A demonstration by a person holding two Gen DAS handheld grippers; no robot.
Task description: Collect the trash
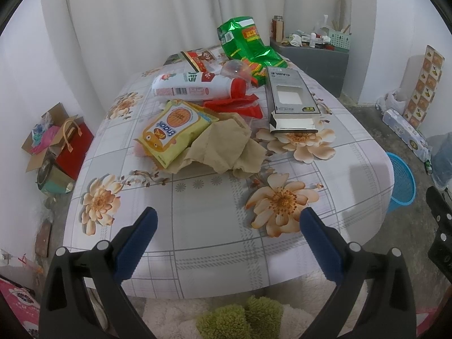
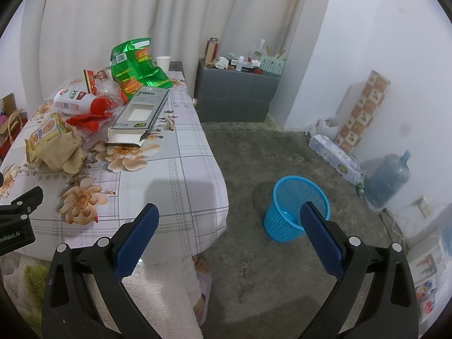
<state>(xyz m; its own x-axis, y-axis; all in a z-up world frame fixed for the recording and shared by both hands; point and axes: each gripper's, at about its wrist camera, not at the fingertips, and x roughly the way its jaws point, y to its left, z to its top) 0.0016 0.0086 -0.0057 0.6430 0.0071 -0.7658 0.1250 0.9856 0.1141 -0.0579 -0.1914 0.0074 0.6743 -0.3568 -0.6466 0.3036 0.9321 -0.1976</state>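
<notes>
Heaped toward the tabletop's far edge on a floral cloth (image 1: 214,220): yellow snack packet (image 1: 172,128), crumpled brown paper (image 1: 226,147), red-capped white bottle (image 1: 195,84), grey cable box (image 1: 291,99), shiny green bag (image 1: 248,42). Hovering over the near edge, left gripper (image 1: 228,243) with blue ridged pads wide apart, empty. Seen whole only from the right wrist: blue mesh bin (image 2: 293,209) on concrete floor beside the table, right gripper (image 2: 230,240) likewise spread, empty

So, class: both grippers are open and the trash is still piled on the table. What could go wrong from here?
1. The yellow snack bag lies on crumpled brown paper; a grip may catch both.
2. The open cable box may spill anything inside if tilted.
3. The blue basket sits on the floor apart from the table; dropped trash could miss.
</notes>
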